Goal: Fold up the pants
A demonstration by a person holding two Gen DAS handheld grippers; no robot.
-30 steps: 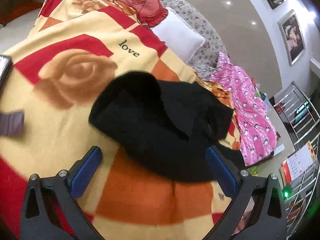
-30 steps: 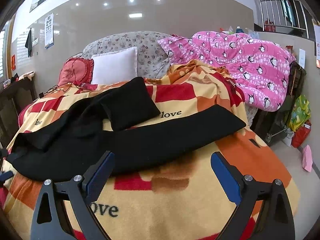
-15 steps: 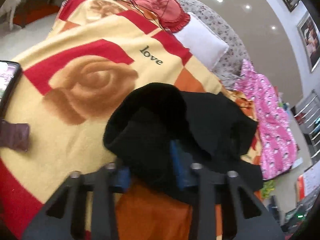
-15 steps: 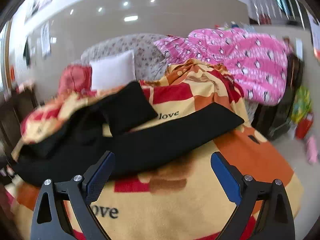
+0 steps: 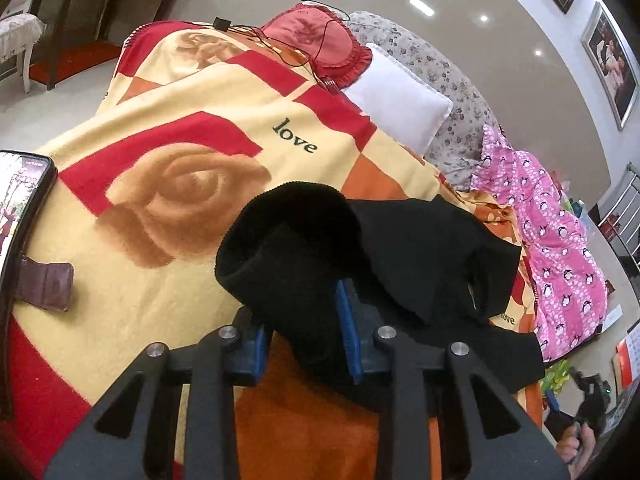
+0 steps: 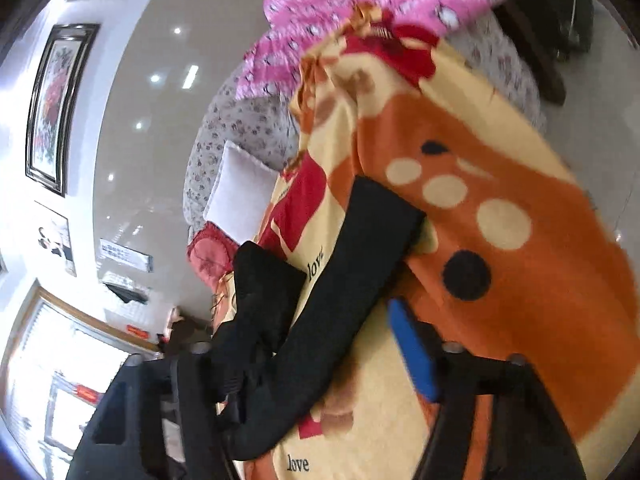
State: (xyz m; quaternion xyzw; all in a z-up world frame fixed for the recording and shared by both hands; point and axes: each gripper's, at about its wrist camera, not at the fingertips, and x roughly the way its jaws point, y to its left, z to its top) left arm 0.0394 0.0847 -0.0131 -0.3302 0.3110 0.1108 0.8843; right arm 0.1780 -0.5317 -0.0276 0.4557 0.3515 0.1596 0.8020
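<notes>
So the black pants (image 5: 384, 256) are lying across a bed covered with a yellow, red and orange blanket (image 5: 172, 216) that has "love" printed on it. The left gripper (image 5: 306, 330) has its jaws pinching a bunched-up fold of the pants at the near edge, with black fabric filling the gap between the blue pads (image 5: 347, 330). The fabric humps up into a rounded roll just past the jaws, and the rest of the garment spreads off to the right toward the bed's edge.

From the right wrist view everything is rolled sideways and a bit blurry. One long pant leg (image 6: 344, 280) stretches over the blanket, and a shorter folded section (image 6: 262, 280) lies beside it. The right gripper (image 6: 320, 364) sits over the near part of that leg. One blue pad (image 6: 412, 352) is clear of the cloth, while the other side is hidden behind black fabric. The jaws look spread fairly wide, though I honestly can't tell whether they've got hold of anything.

Other stuff around: a white pillow (image 5: 396, 96) and a red frilly cushion (image 5: 316, 40) at the head of the bed, a pink penguin-print quilt (image 5: 560, 248) on the far side, and a phone (image 5: 22, 200) with a brown wallet (image 5: 44, 286) on the blanket at the left.
</notes>
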